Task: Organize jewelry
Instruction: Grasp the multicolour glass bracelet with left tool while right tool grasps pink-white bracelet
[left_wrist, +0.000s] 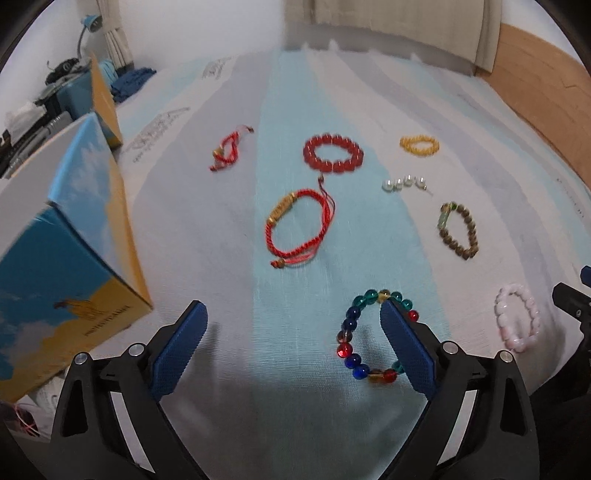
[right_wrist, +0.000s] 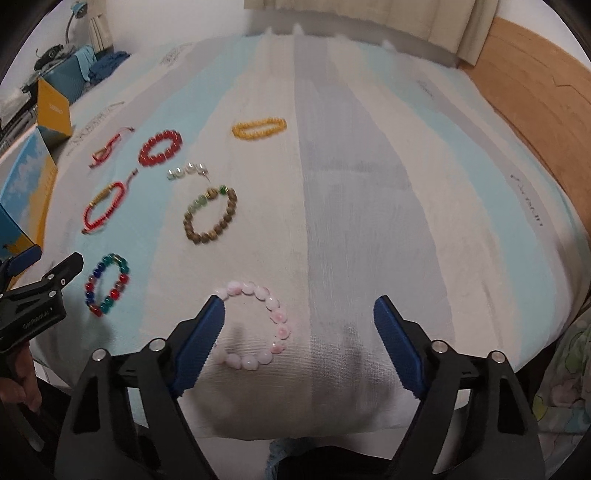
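Observation:
Several bracelets lie on a striped cloth (left_wrist: 229, 236). My left gripper (left_wrist: 293, 310) is open and empty; its right finger covers part of a multicolour bead bracelet (left_wrist: 351, 332), also in the right wrist view (right_wrist: 107, 286). A red cord bracelet (left_wrist: 295, 229), a red bead bracelet (left_wrist: 333, 153), a small red cord piece (left_wrist: 227, 151), a yellow bracelet (left_wrist: 419, 144), white pearls (left_wrist: 404, 182) and a brown bead bracelet (left_wrist: 460, 230) lie beyond. My right gripper (right_wrist: 299, 306) is open and empty over a pink bead bracelet (right_wrist: 258, 325), its left finger at the bracelet's left edge.
An open blue and yellow box (left_wrist: 74, 236) stands at the left, close to my left gripper. A wooden headboard (right_wrist: 535, 99) runs along the right. Clutter and a blue case (right_wrist: 70, 79) sit at the far left. The cloth's front edge drops off just below the grippers.

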